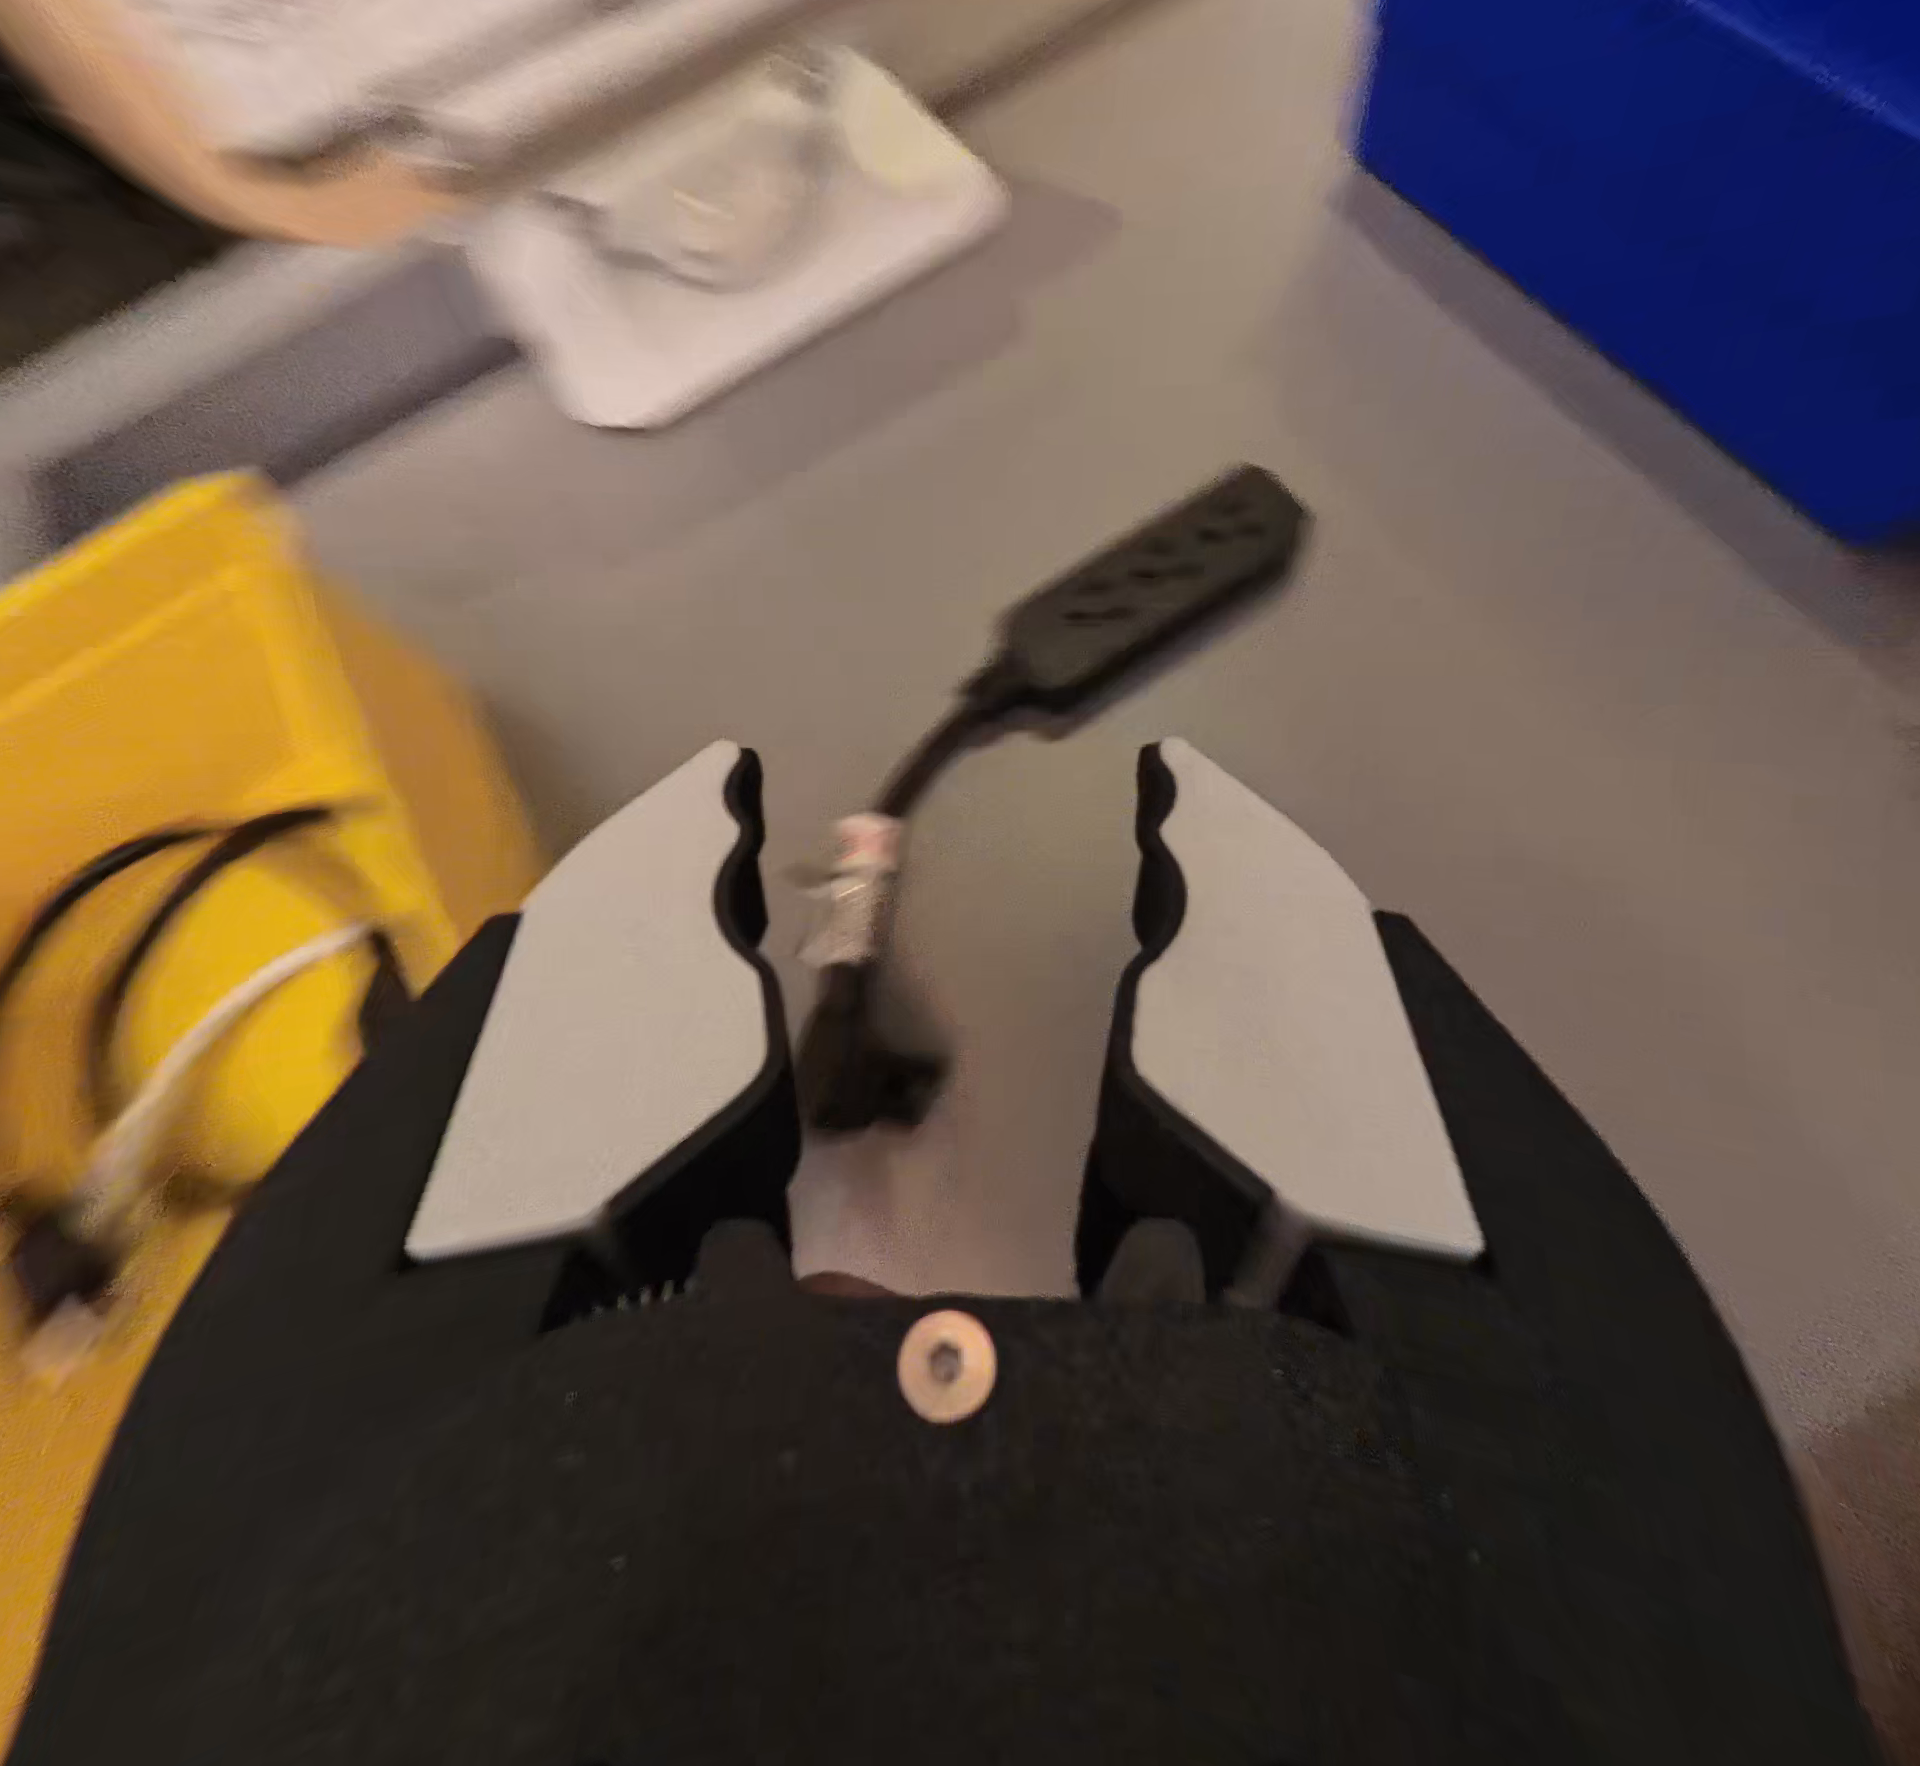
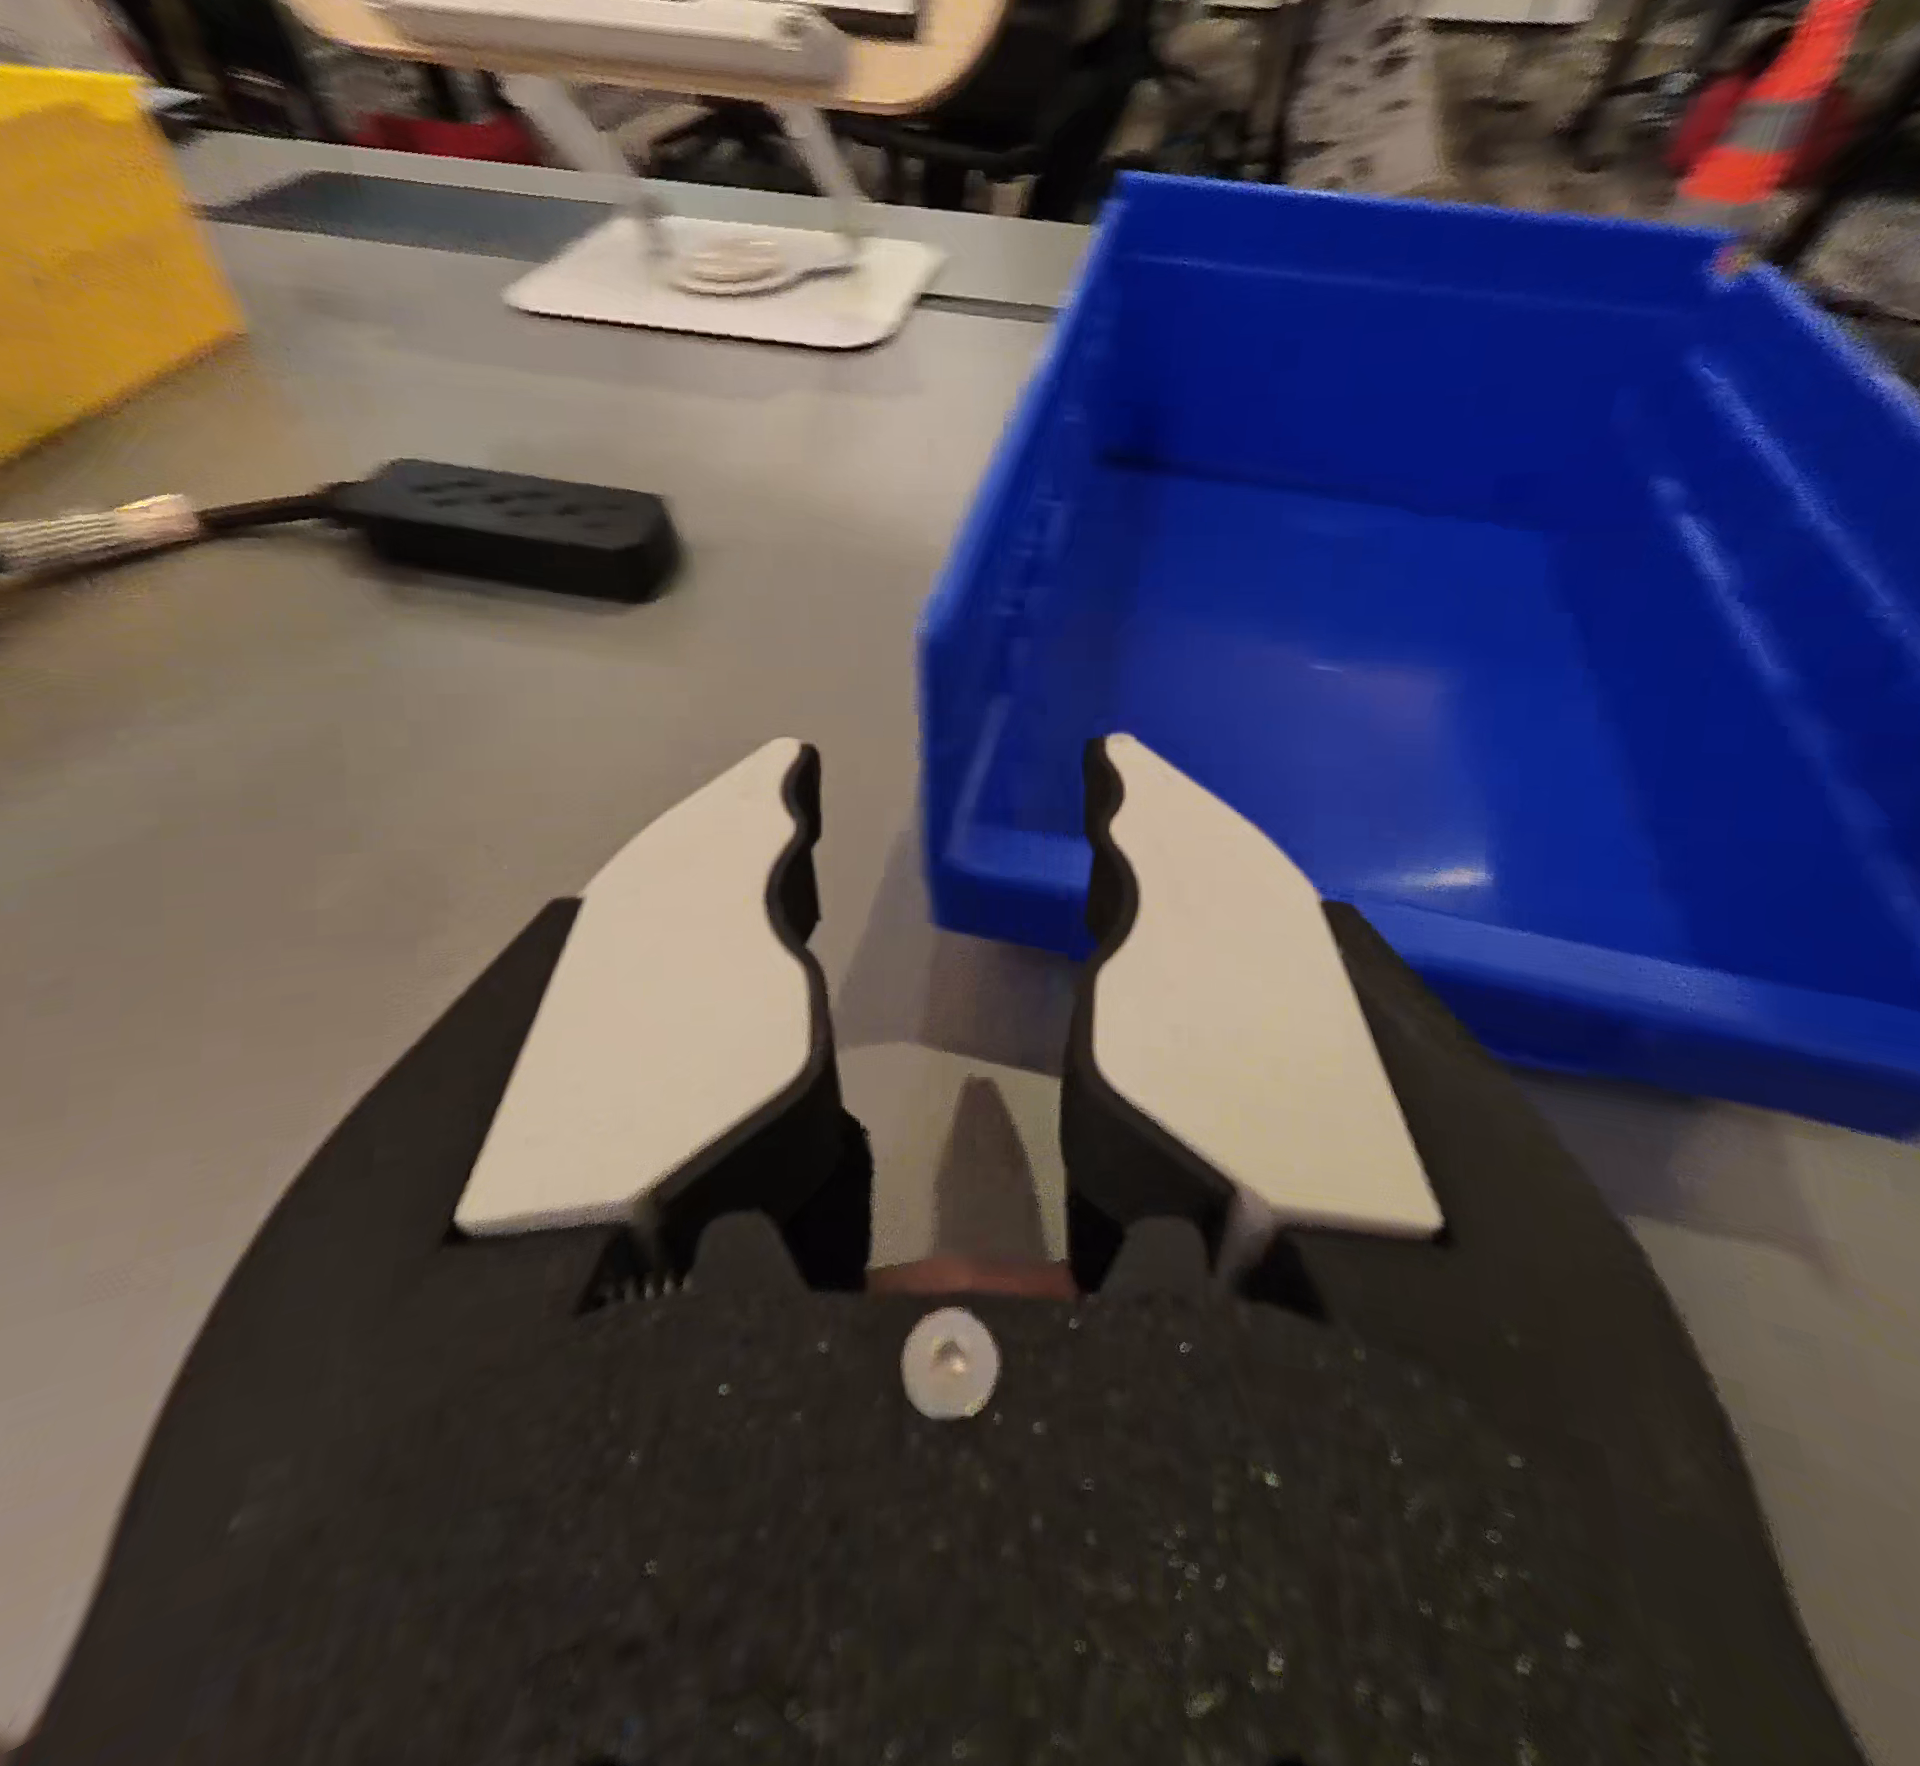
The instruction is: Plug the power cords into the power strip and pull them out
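Blurred power strip [image 1: 1143,610] lies flat; its cord [image 1: 868,895] seemingly passes under the left tool [image 1: 948,760].

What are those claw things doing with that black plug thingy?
A person holds two claws over a grey table, and both are open and empty. The left claw points at the black power strip, whose short cord and plug lie between its fingers, untouched. The right claw hovers by an empty blue bin. More cords sit in a yellow bin. Nothing is plugged in.
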Tool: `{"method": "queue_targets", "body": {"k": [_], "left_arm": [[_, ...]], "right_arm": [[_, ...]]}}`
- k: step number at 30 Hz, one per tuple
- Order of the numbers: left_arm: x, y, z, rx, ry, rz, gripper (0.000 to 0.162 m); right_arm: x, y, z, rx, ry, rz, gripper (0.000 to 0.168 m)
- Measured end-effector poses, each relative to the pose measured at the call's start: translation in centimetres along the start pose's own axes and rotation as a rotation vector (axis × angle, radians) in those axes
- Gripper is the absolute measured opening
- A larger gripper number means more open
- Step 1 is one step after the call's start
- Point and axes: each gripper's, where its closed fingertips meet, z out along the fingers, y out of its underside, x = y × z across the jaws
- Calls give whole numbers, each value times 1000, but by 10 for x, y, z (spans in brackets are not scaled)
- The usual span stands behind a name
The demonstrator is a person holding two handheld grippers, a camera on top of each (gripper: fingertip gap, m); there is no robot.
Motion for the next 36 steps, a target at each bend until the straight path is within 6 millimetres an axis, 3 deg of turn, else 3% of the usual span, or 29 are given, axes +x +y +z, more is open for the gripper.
{"method": "queue_targets", "body": {"k": [2,3,4,7,9,11,16,19,24,32,36], "left_arm": [[-44,25,-52,153,-310,-88,65],[-56,43,-71,207,-398,-127,56],[-59,61,-78,227,-402,-147,54],[-49,116,-54,123,-292,-211,74],[-38,132,-35,99,-197,-280,73],[-44,137,-26,114,-205,-323,67],[-78,142,-25,113,-350,-251,7],[-82,144,-25,125,-298,-291,8],[-94,146,-25,109,-331,-263,7],[-95,144,-23,119,-325,-320,8],[-86,145,-30,128,-266,-363,29]], "right_arm": [[15,6,7,-29,66,21,49],[18,10,13,-54,78,30,50],[18,12,20,-80,71,43,53],[13,9,37,-110,32,74,44],[5,10,39,-121,-8,69,26],[0,12,37,-128,-14,38,12],[-3,16,23,-120,0,-15,9],[-8,18,18,-114,-26,35,9],[-10,17,20,-103,-33,-29,10],[-6,26,15,-145,-79,67,16],[-12,19,6,-105,-162,155,25]]}}
